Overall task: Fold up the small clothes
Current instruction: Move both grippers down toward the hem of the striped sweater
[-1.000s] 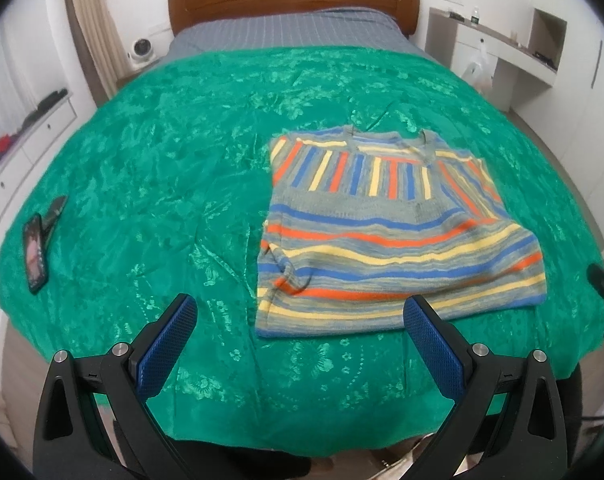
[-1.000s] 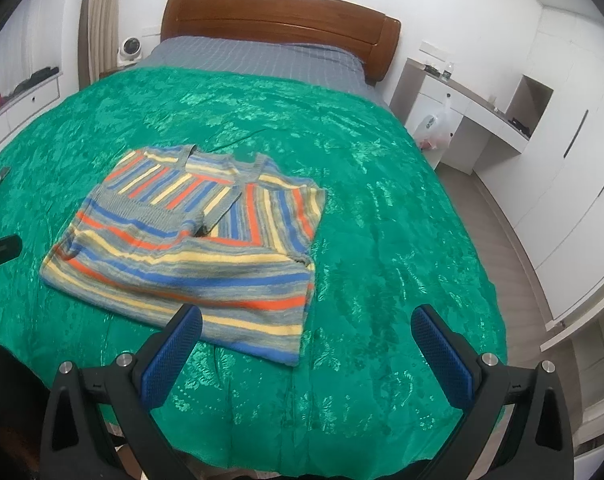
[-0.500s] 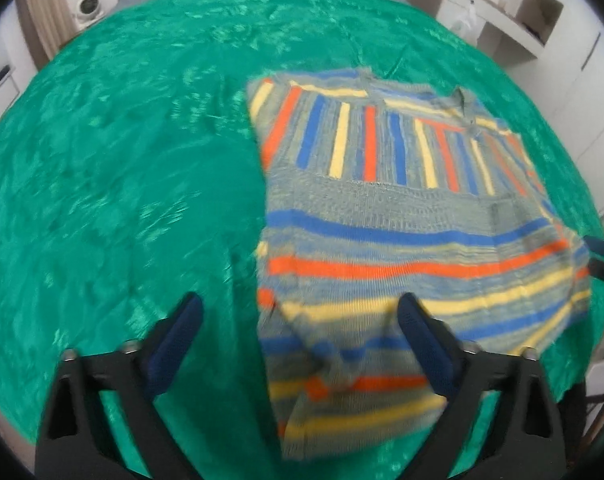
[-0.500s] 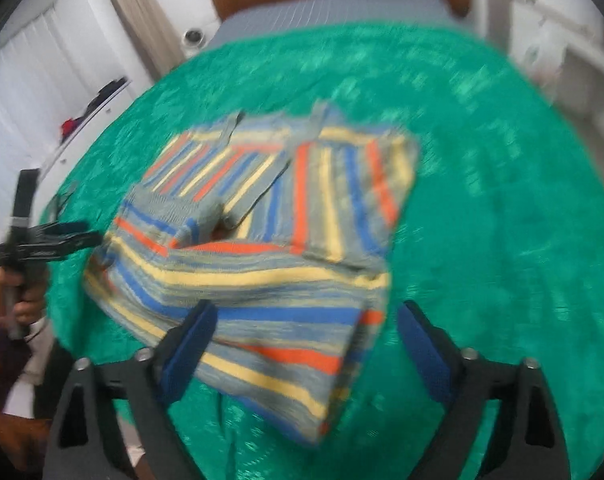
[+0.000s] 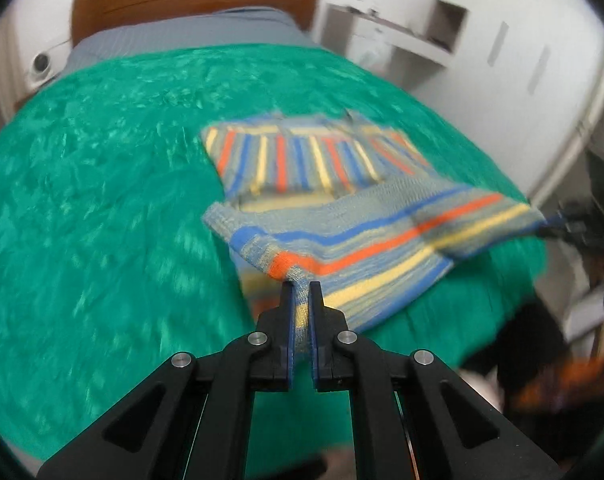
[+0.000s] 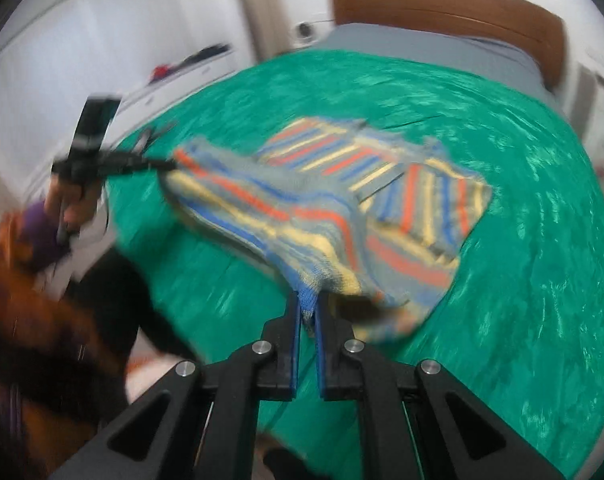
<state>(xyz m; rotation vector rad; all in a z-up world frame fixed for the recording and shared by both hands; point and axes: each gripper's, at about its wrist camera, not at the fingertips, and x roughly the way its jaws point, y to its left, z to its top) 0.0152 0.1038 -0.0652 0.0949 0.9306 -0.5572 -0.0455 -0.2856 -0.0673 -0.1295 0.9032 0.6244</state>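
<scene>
**Both hem corners of the sweater pinched and lifted off the green bedspread**

A bedroom: a bed with a wooden headboard [image 5: 189,4] at twelve o'clock, spread with a shiny green cover [image 5: 101,200], white cupboards along the walls.

The striped sweater [image 5: 342,184] lies on the near half of the cover, right of centre in the left wrist view, its neck end toward the headboard. A second ago it lay flat, folded into a rectangle. Now its near hem is raised off the cover and stretched into a taut band, while the far part with the upright stripes stays down on the bed.

The left gripper [image 5: 300,286] stood wide open and clear of the cloth a second ago; its jaws have just been closing and now pinch the hem's near-left corner, the knit bunched between the blue pads. The right gripper [image 6: 309,300] did the same: wide and empty then, now clamped on the opposite hem corner, with cloth showing between its pads.

In the right wrist view the left gripper appears at nine o'clock, held by a hand [image 6: 71,204] with a purple sleeve. Both views are motion-blurred.
</scene>
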